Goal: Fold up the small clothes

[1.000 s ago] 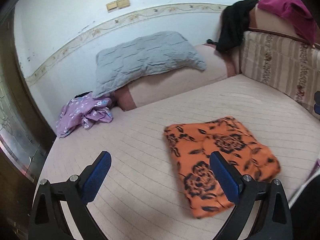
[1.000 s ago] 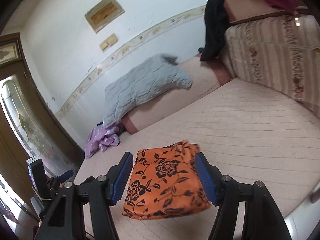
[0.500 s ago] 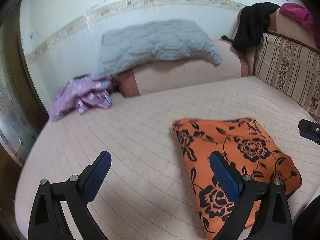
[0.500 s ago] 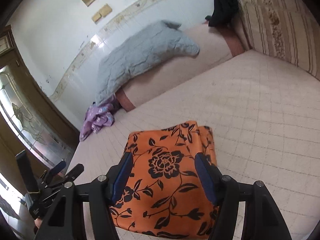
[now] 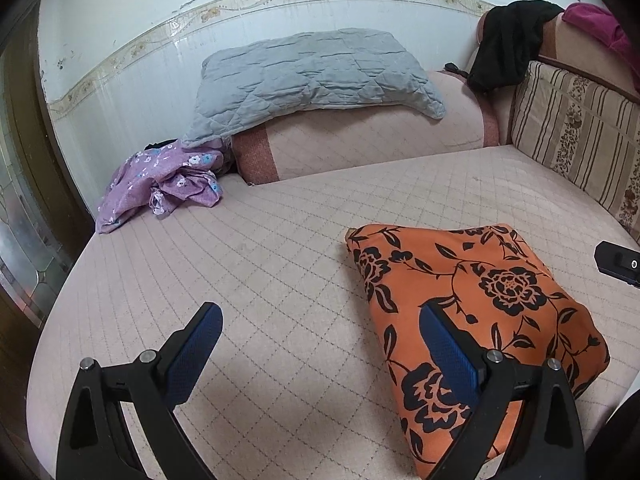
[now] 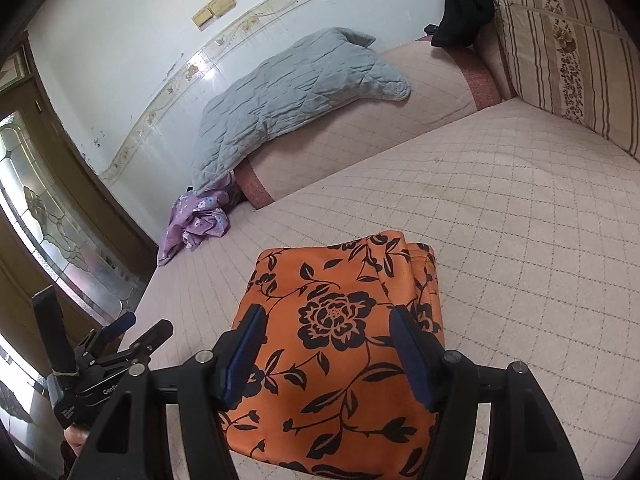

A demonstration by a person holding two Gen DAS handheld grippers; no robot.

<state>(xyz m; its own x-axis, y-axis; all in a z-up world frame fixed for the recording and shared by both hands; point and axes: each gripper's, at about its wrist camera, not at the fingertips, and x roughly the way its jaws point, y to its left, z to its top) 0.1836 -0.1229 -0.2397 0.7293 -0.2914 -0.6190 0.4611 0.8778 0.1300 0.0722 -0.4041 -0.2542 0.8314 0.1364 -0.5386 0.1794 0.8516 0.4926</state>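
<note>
1. Hovering low, I had the right gripper (image 6: 326, 344) spread wide above the folded orange cloth with black roses (image 6: 340, 344), holding nothing.
2. My left gripper (image 5: 320, 344) also stood apart and empty, its right finger over the cloth's left edge.
3. That cloth lay near the front of the quilted pink mattress (image 5: 280, 248), well apart from the crumpled purple floral garment (image 5: 160, 180).
4. It looked thin, soft and light, likely to slump and slide apart, so I judged a pinch through all layers at the stacked edge safest.
5. The bundle showed a tidy rectangle, layered edges on its right side.
</note>
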